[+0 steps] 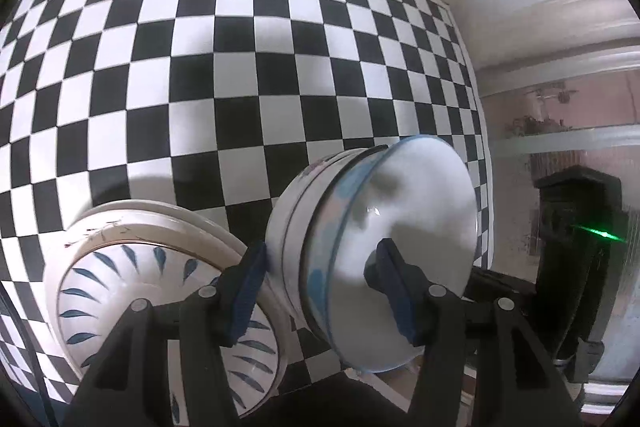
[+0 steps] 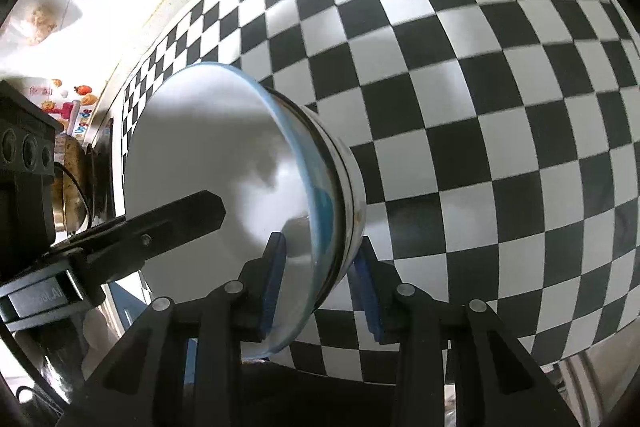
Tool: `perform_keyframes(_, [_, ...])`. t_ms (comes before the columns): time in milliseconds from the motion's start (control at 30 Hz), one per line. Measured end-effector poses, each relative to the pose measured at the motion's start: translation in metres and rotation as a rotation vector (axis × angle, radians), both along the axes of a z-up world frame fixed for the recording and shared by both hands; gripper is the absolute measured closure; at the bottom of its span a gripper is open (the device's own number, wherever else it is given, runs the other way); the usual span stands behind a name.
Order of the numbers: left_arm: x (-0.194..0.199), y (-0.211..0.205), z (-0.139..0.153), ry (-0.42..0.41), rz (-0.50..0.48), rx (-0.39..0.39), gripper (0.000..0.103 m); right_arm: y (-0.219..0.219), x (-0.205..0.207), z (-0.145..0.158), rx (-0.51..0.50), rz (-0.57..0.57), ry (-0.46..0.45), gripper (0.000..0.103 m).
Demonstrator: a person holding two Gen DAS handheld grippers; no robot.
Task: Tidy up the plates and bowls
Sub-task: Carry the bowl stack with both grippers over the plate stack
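Two grippers hold one stack of bowls (image 1: 360, 227) over a table with a black-and-white checkered cloth (image 1: 200, 67). The stack is the thing to look from.

The bowl in front is a glass bowl with a blue rim (image 1: 404, 251). Behind it, nested against it, sits a white bowl (image 1: 292, 227). In both views the stack is tipped on its side, so the open mouth of the glass bowl faces sideways and not up.

The left gripper (image 1: 320, 291) is spread about as wide as the stack is thick. One blue pad (image 1: 248, 291) sits at the white bowl's side of the stack, and the other finger reaches inside the glass bowl. It looks like it squeezes the stack between them.

The right gripper (image 2: 320, 283) is narrower. Its blue pads (image 2: 276, 279) pinch the edge of the stack, one inside the glass bowl and one behind the white bowl.

In the right wrist view, the black finger of the left gripper pokes into the mouth of the glass bowl from the side.

To the left of the stack, in the left wrist view, a pile of plates (image 1: 160, 283) lies on the cloth. The top plate is white with blue leaf marks around it. The pile is just beside the stack, but it is not clear whether they touch.
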State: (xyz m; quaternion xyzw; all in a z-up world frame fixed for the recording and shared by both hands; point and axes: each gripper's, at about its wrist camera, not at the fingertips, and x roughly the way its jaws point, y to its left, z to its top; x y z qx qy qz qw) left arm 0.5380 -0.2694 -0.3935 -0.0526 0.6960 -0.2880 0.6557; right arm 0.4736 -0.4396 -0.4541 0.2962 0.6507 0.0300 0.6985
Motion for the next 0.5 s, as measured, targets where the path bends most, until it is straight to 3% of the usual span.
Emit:
perform_keyframes(200, [-0.008,0.029,0.027,-0.026,0.042,-0.025,0.05,0.012,-0.004,0.028,0.002,0.045,-0.052,0.066])
perform_keyframes(500, [-0.026,0.098,0.047,-0.056,0.15,-0.023,0.05,0.066,0.003,0.049,0.046,0.153,-0.087,0.066])
